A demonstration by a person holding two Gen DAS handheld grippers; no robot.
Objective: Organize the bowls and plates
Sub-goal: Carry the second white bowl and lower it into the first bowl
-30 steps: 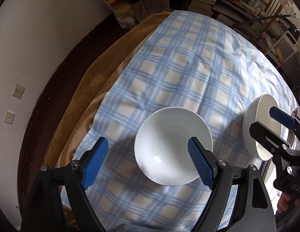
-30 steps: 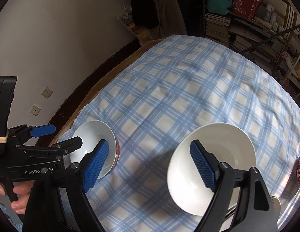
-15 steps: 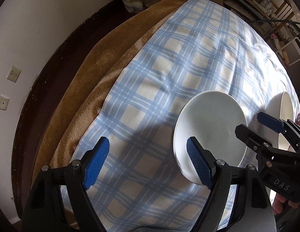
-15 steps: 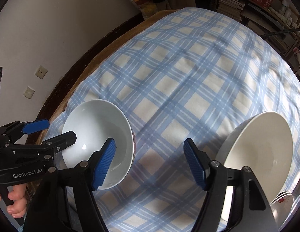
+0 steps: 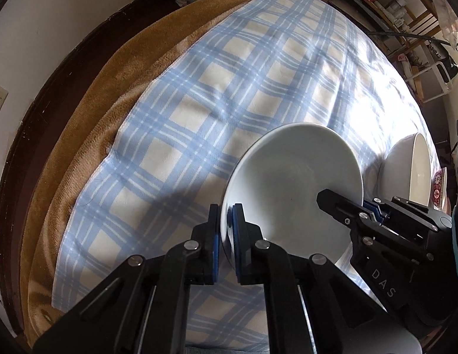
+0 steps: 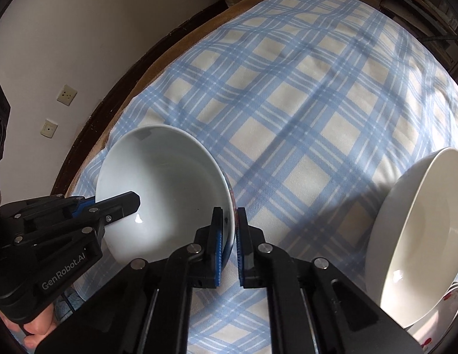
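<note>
While clamped: left gripper [image 5: 226, 230] and right gripper [image 6: 227, 231] each pinch the white bowl [image 5: 293, 188].
Rim grips: 9 o'clock (left), 3 o'clock (right).

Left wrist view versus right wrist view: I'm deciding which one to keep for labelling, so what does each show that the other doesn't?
Only the left wrist view shows the wire rack and the red-patterned dish beyond the big bowl.

Only the right wrist view shows two wall sockets and the person's fingers.

Both show the white bowl pinched on opposite rim edges by the left claw and right claw, on the checked cloth.
</note>
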